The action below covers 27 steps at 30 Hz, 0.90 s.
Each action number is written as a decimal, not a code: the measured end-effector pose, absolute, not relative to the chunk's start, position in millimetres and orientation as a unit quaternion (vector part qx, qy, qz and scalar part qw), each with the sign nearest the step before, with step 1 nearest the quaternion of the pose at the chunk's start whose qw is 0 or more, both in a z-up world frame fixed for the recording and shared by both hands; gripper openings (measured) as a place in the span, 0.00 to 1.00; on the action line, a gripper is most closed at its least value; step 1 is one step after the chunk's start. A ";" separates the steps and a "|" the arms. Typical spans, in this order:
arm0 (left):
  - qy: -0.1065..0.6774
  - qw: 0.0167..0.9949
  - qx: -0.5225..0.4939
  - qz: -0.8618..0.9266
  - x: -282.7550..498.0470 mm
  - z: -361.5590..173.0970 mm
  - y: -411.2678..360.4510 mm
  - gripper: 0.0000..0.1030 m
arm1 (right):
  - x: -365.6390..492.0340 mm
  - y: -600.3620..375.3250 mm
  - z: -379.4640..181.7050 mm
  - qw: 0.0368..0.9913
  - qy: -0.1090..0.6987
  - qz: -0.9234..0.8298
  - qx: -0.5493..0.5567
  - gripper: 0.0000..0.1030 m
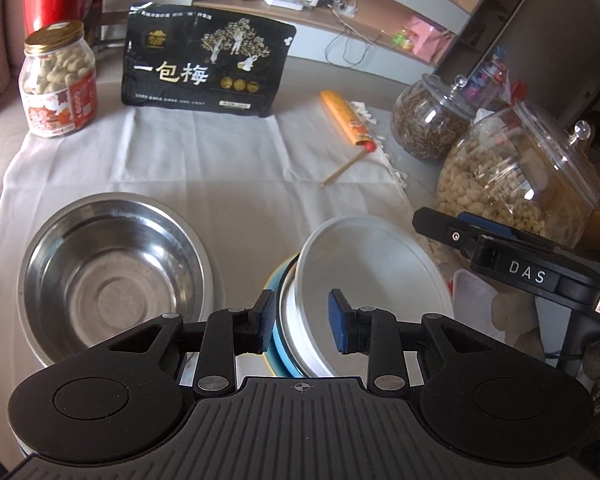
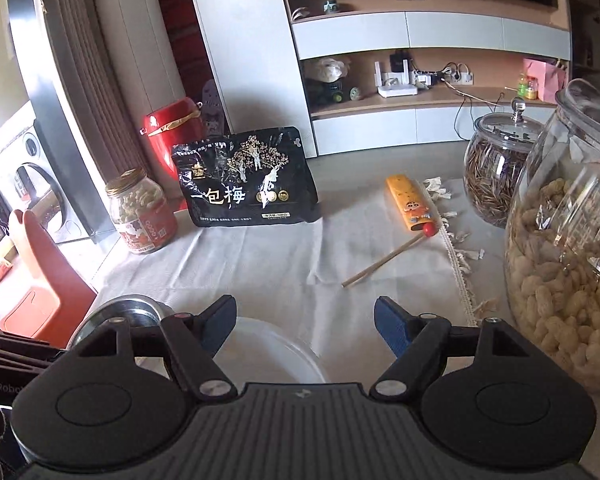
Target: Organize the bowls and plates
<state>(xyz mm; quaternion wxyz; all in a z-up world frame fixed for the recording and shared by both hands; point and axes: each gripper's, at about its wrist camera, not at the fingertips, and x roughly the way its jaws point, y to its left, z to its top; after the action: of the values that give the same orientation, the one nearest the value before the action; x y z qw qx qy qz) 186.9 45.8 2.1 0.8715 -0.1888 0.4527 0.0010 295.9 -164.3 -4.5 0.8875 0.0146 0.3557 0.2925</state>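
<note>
Bowls sit on a white cloth (image 1: 204, 168) on the table. In the left wrist view, the left gripper (image 1: 300, 318) has its two blue pads on each side of the rim of a round white bowl (image 1: 374, 284). One pad is outside the rim and one is inside, with a gap left, so I cannot tell if they pinch it. The white bowl is tilted and rests in a shiny metal bowl with a blue bowl (image 1: 278, 344) under it. A big shiny steel bowl (image 1: 112, 276) sits alone just to the left.

The right gripper (image 2: 304, 326) has its fingers spread wide and holds nothing. It hangs over the far edge of the white bowl (image 2: 268, 352). Near it stands a big glass jar of peanuts (image 2: 568, 268). A black snack bag (image 2: 248, 184) stands at the back.
</note>
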 end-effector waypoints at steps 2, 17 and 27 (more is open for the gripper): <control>0.455 0.866 -0.207 -0.002 187.9 -3.1 48.4 0.31 | 292.3 -174.8 -16.0 0.879 0.378 0.290 0.012 0.75; 0.481 0.843 -0.239 0.031 198.6 -46.4 54.3 0.43 | 297.9 -178.7 -53.5 0.859 0.443 0.259 0.000 0.56; 0.506 0.821 -0.265 0.014 206.3 -62.8 50.6 0.44 | 315.7 -161.0 -84.1 0.786 0.539 0.302 0.031 0.56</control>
<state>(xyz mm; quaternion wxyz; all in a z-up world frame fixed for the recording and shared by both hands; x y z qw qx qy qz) 206.3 50.6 -62.8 0.8210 -0.2645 0.5058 0.0135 315.7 -161.0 -84.1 0.7857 0.0310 0.5389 0.3023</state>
